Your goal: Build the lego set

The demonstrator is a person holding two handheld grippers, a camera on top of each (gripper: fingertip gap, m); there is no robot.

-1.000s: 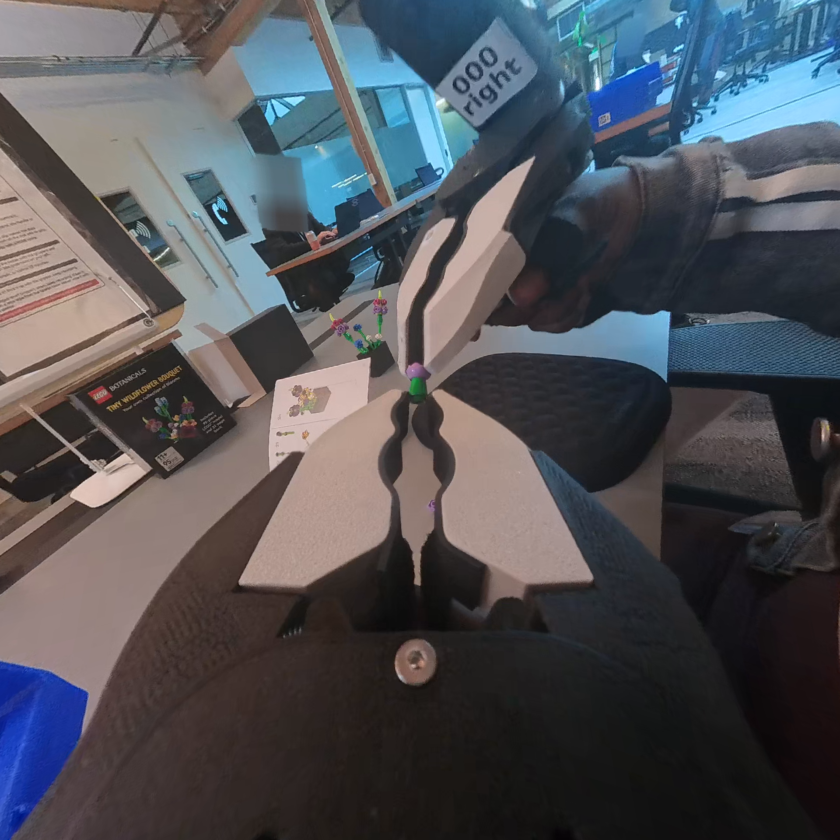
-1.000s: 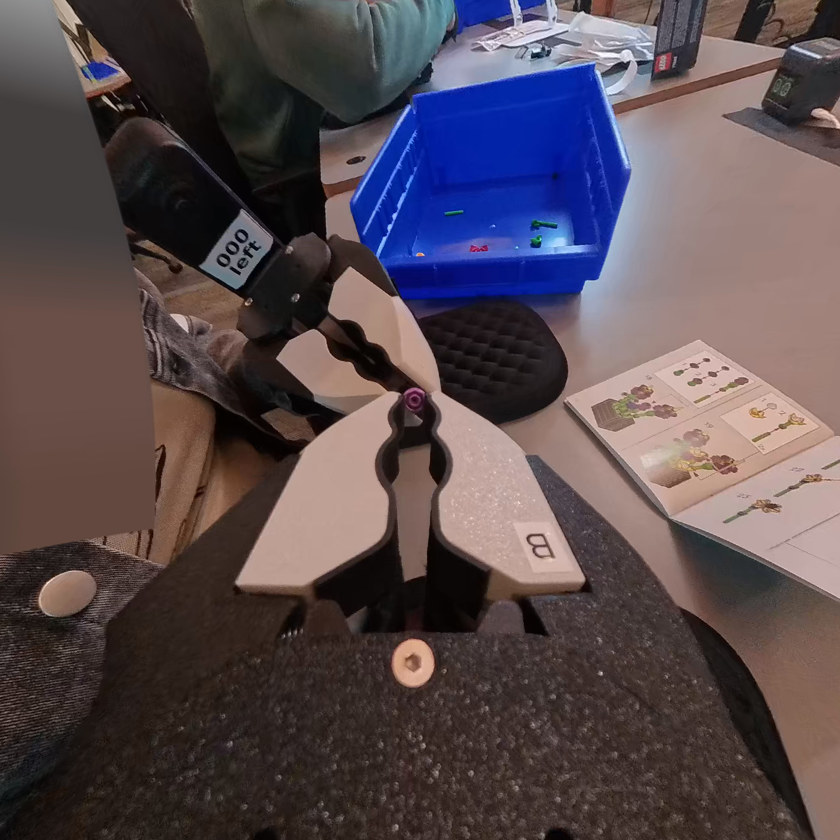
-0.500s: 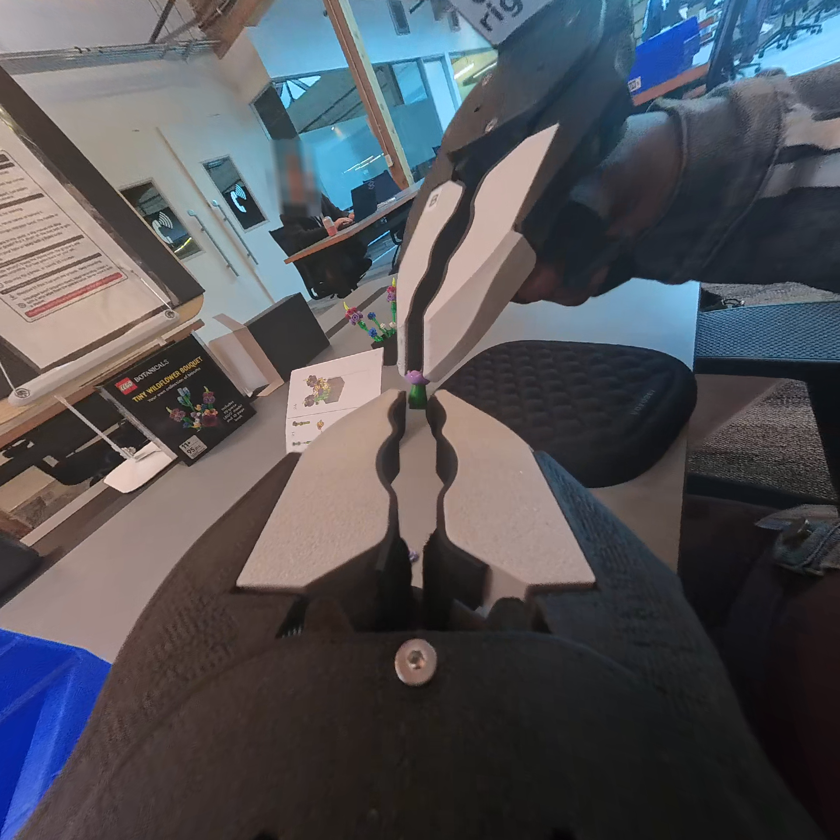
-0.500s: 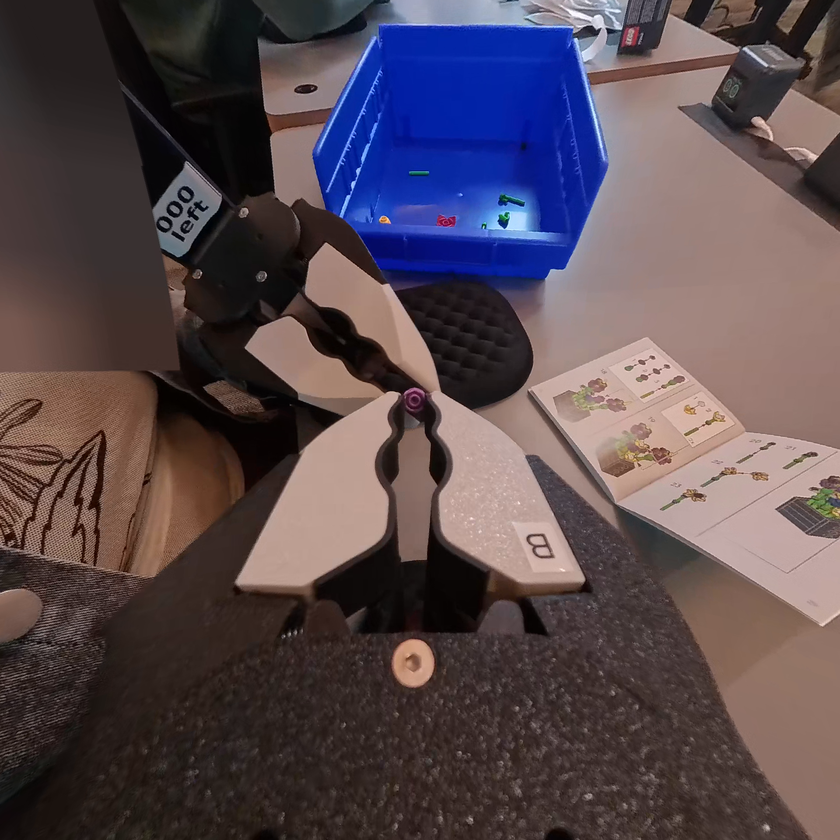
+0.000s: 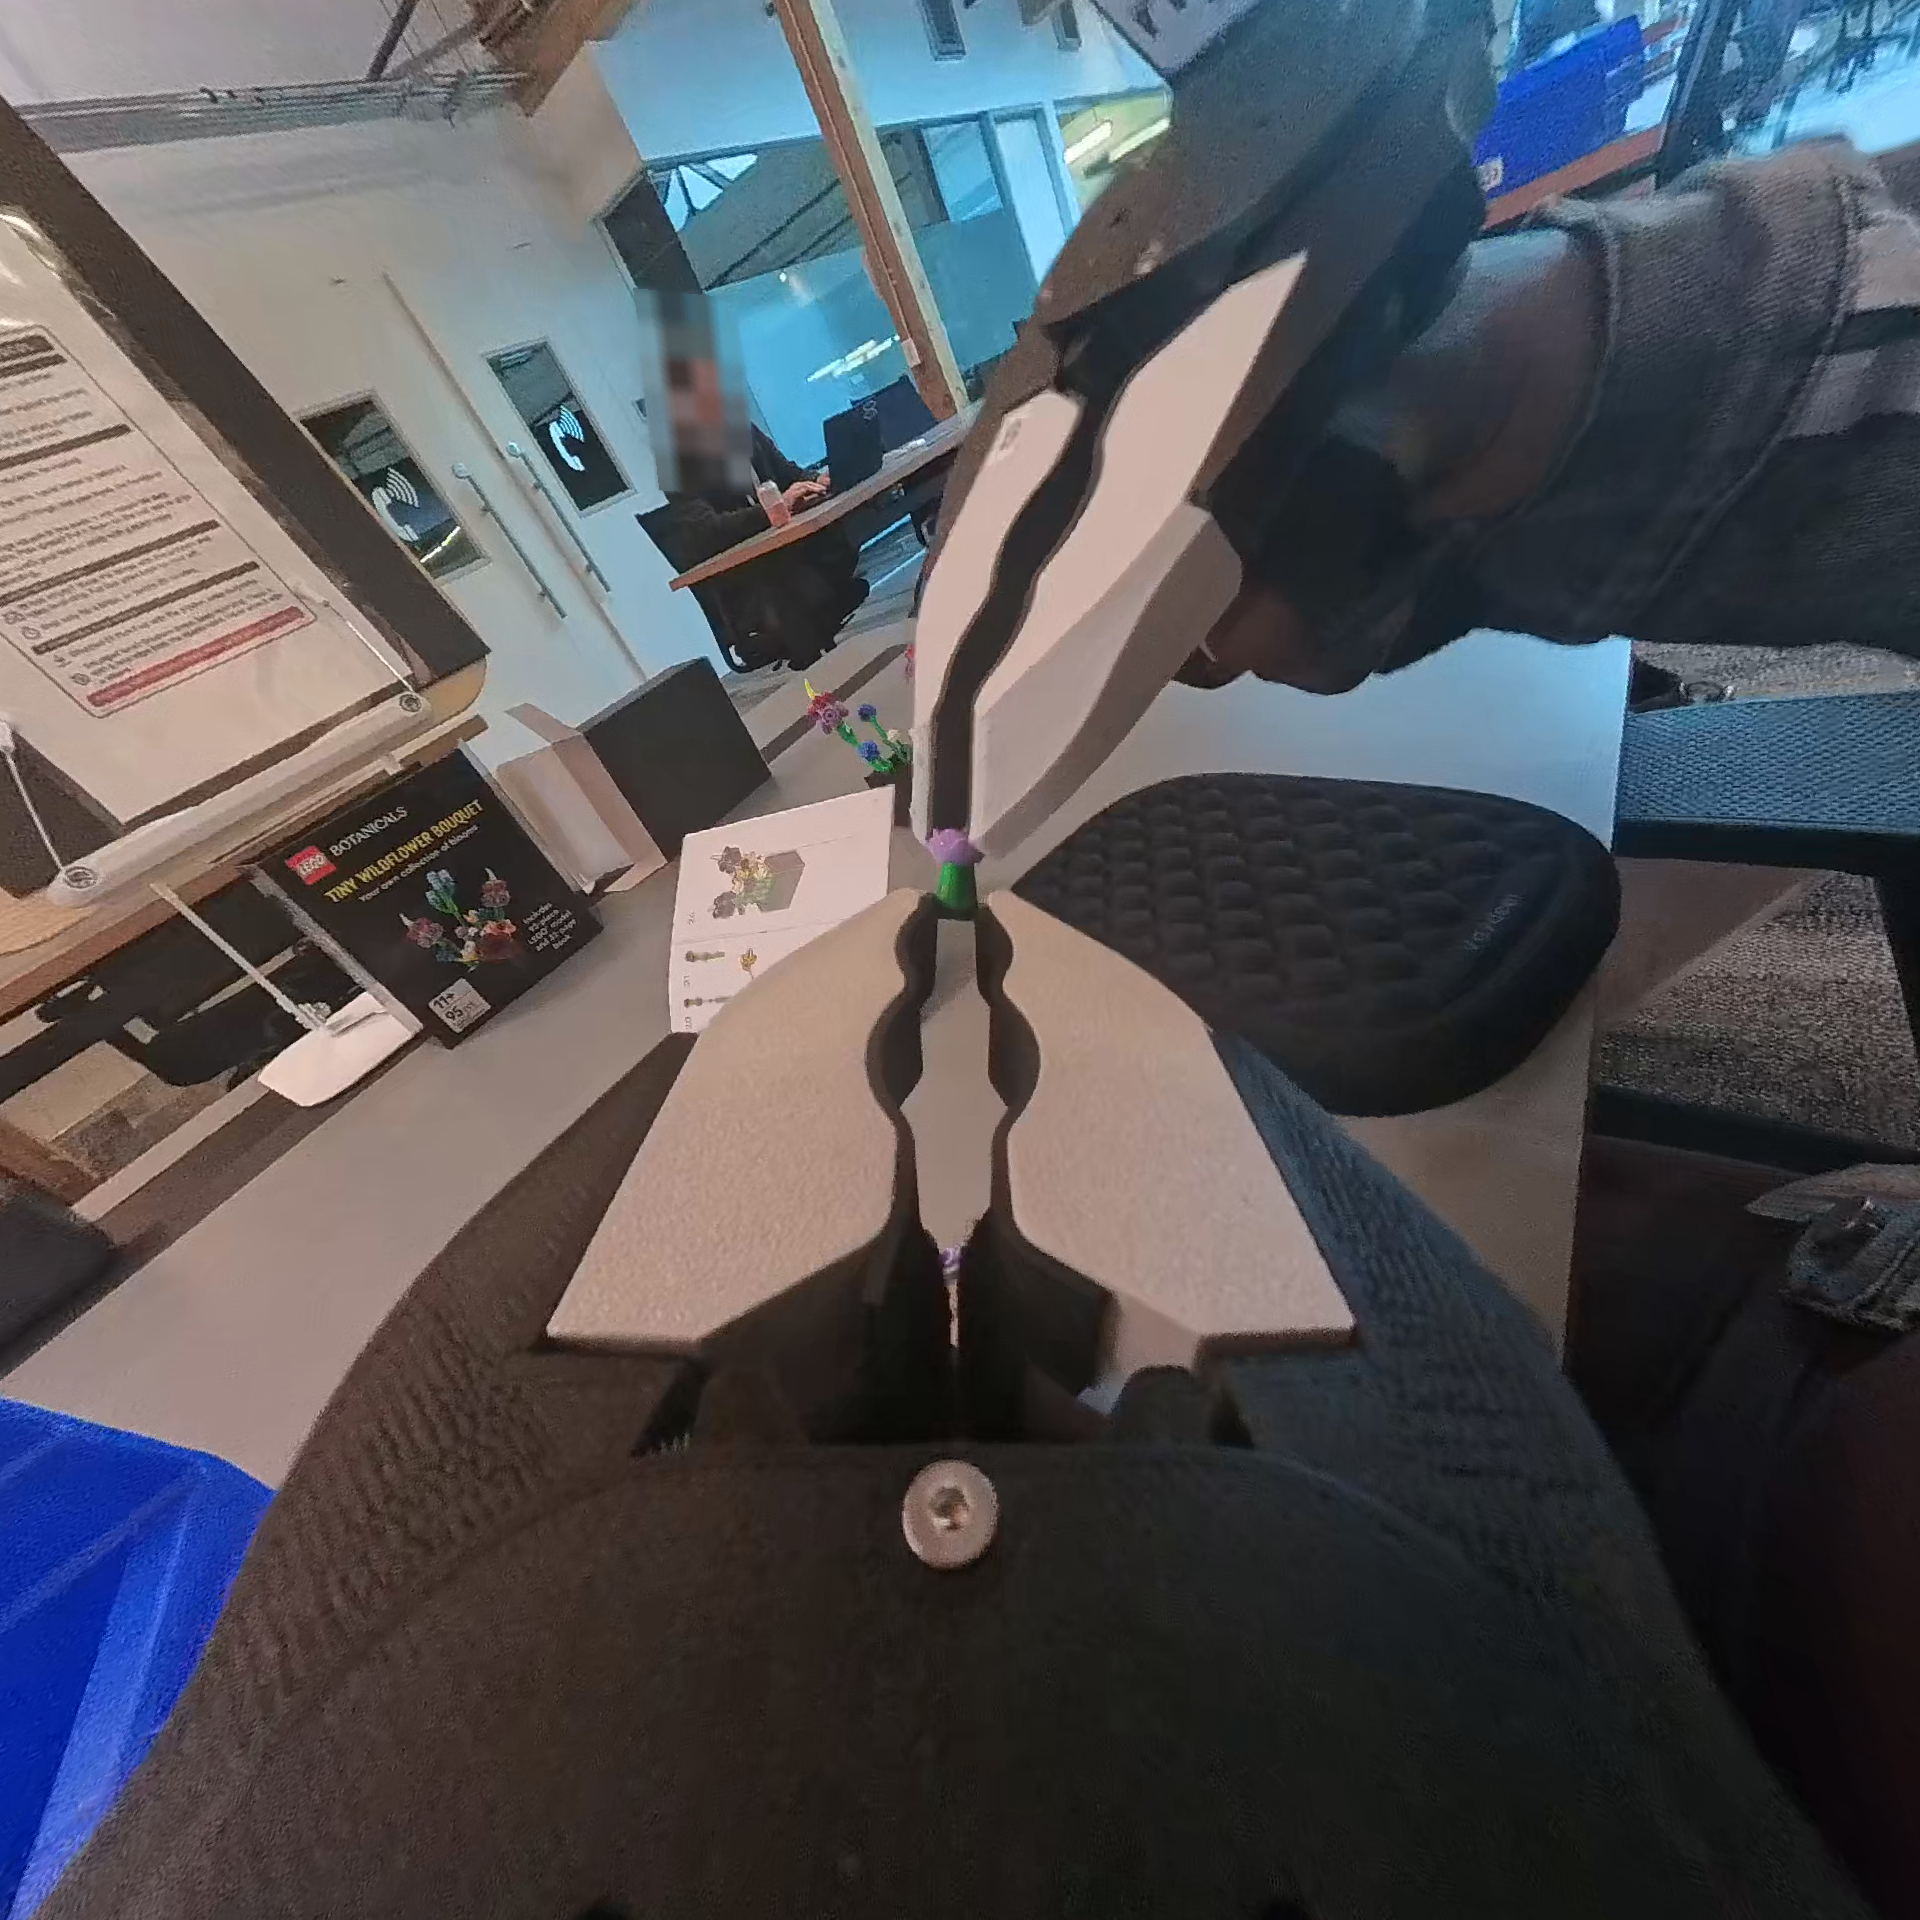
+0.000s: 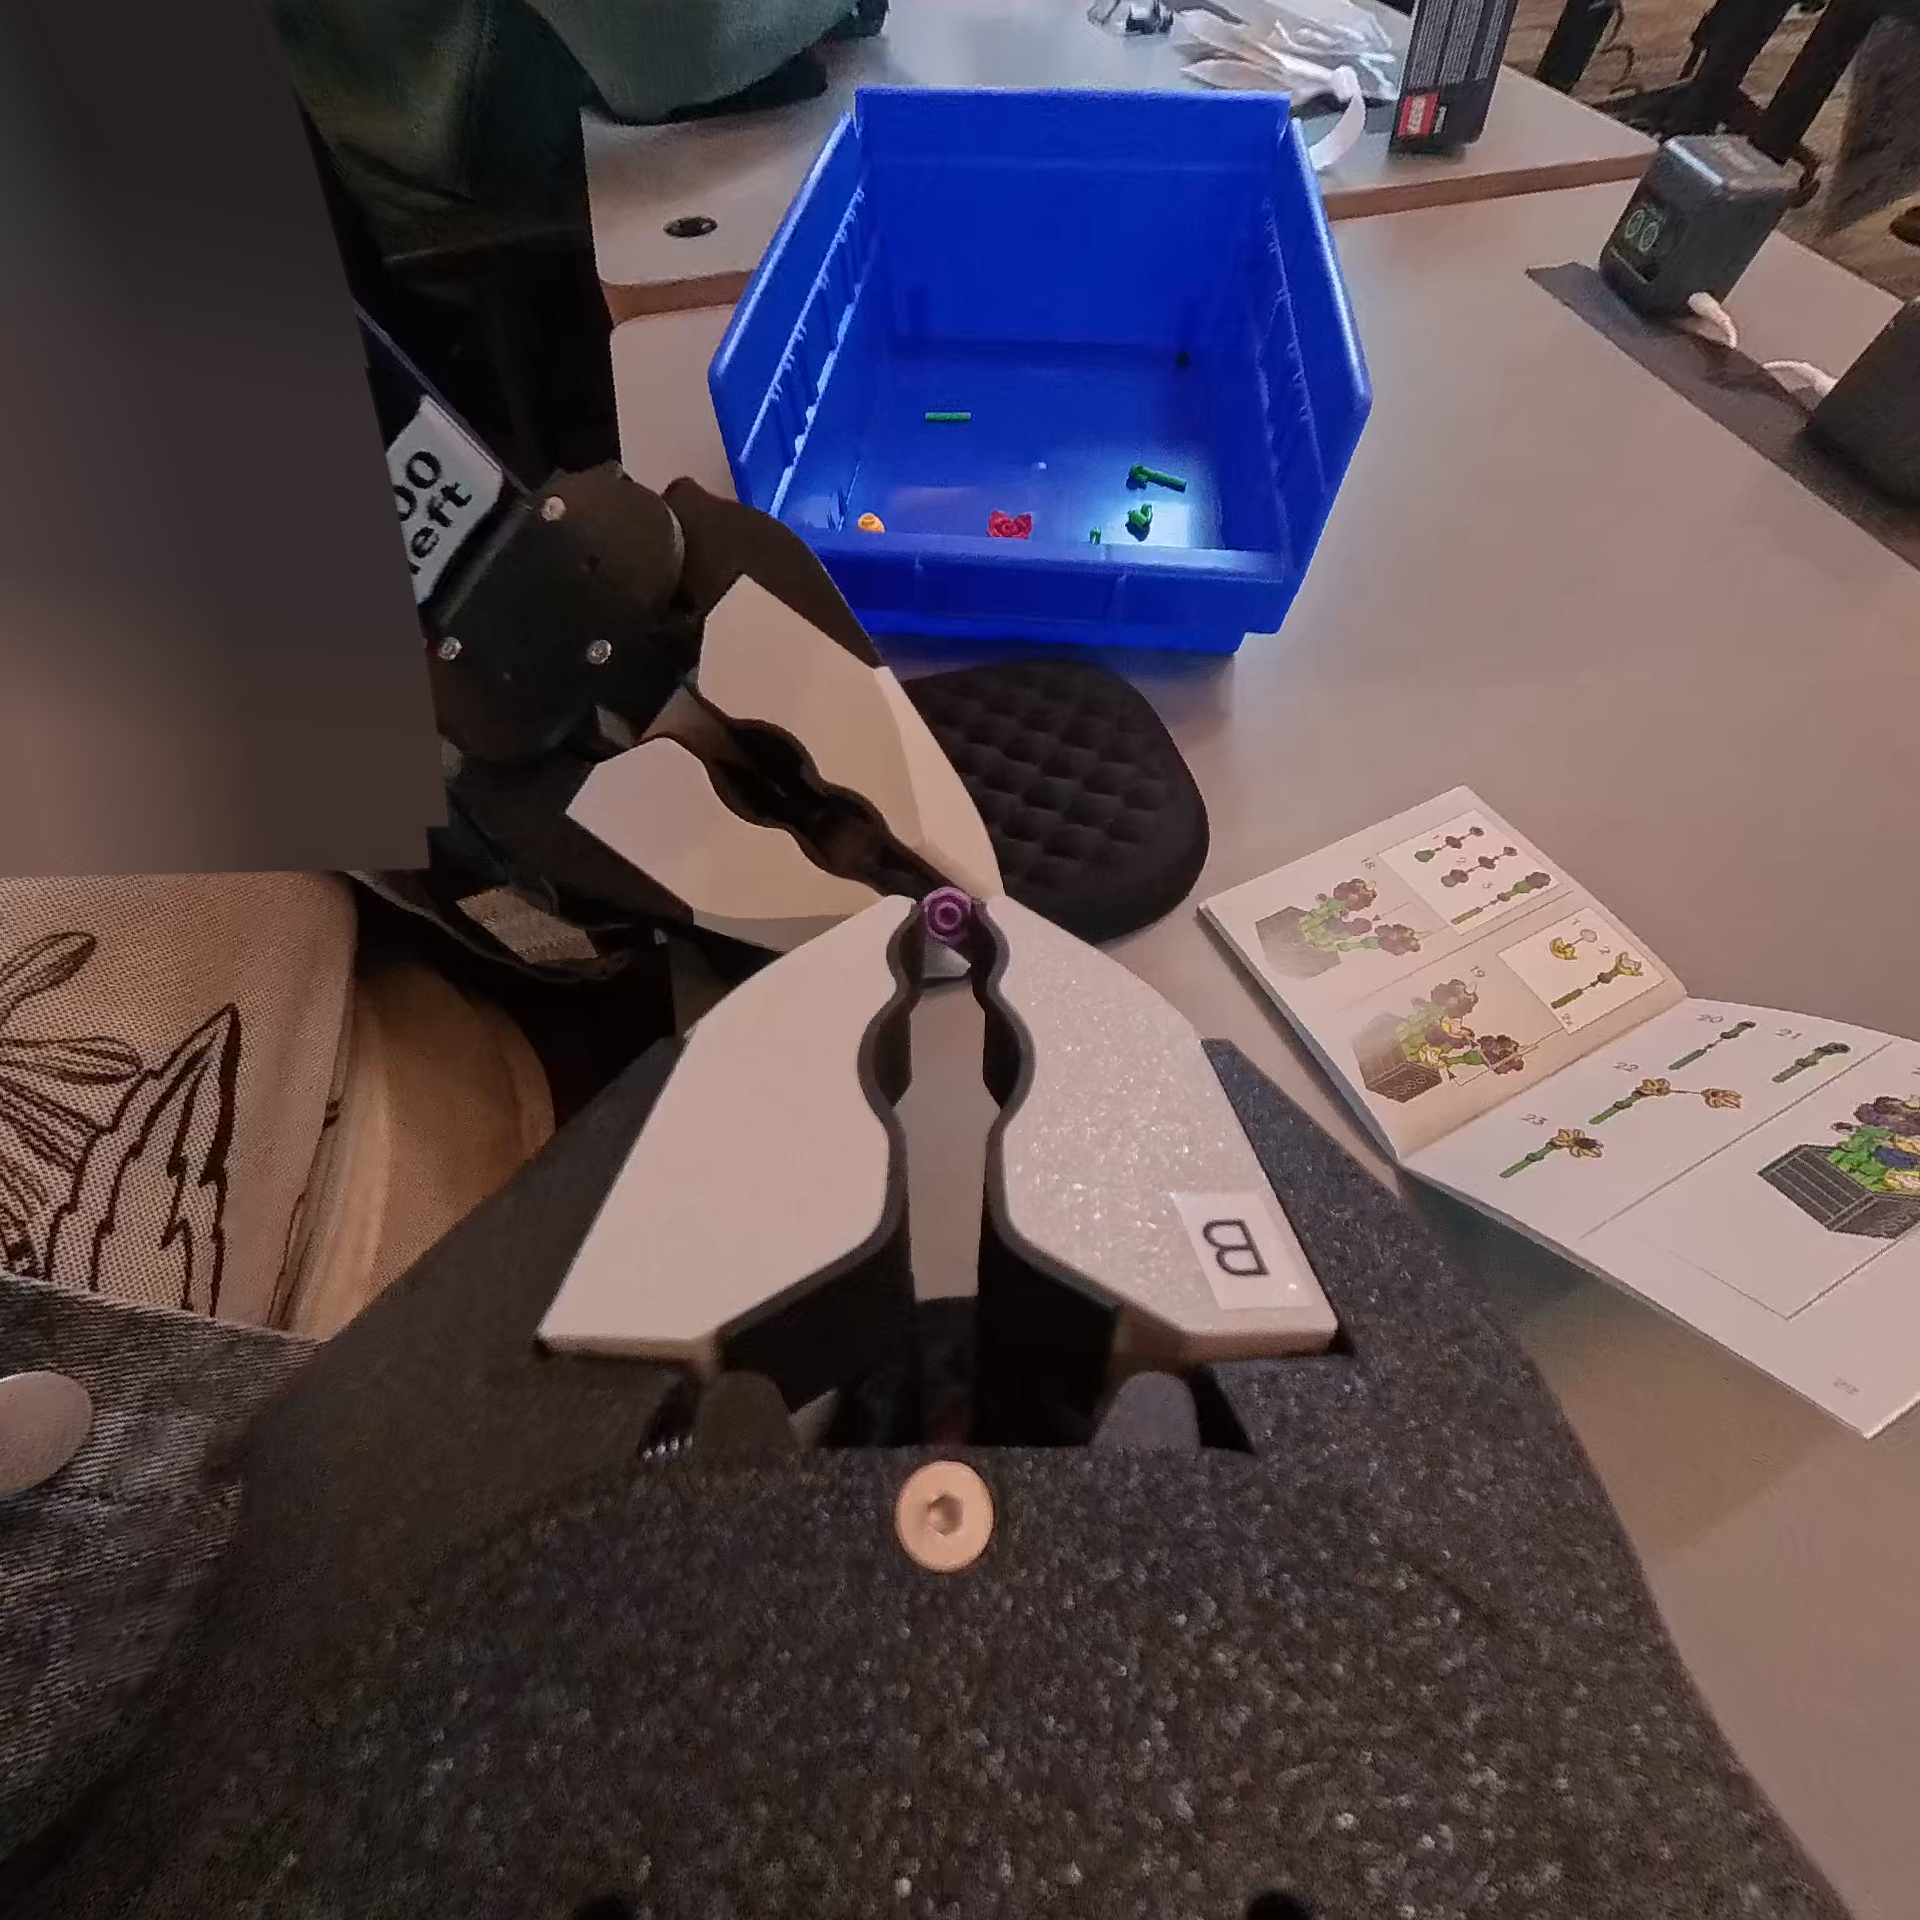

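Observation:
My left gripper (image 5: 952, 906) is shut on a small green stem piece (image 5: 954, 883) that sticks out of its tips. My right gripper (image 5: 951, 826) comes down from above, shut on a small purple flower piece (image 5: 954, 844) that sits on the stem's top. In the right wrist view the right gripper (image 6: 948, 925) pinches the purple flower (image 6: 948, 916). There the left gripper (image 6: 920, 878) reaches in from the upper left, tip to tip with it. The stem is hidden in that view. Both are held in the air at the table's near edge.
A blue bin (image 6: 1039, 597) behind holds a few loose green, red and orange pieces. An open instruction booklet (image 6: 1558, 1049) lies to the right, and a black pad (image 6: 1081, 800) in front of the bin. The set's box (image 5: 436, 894) and a part-built bouquet (image 5: 862, 727) stand farther off. Only a small space, under 4 cm, lies between the two pairs of fingers.
Both grippers stayed shut and tip to tip. The right gripper tilted steeper over the left one. The right wrist view swung so the blue bin sits more central.

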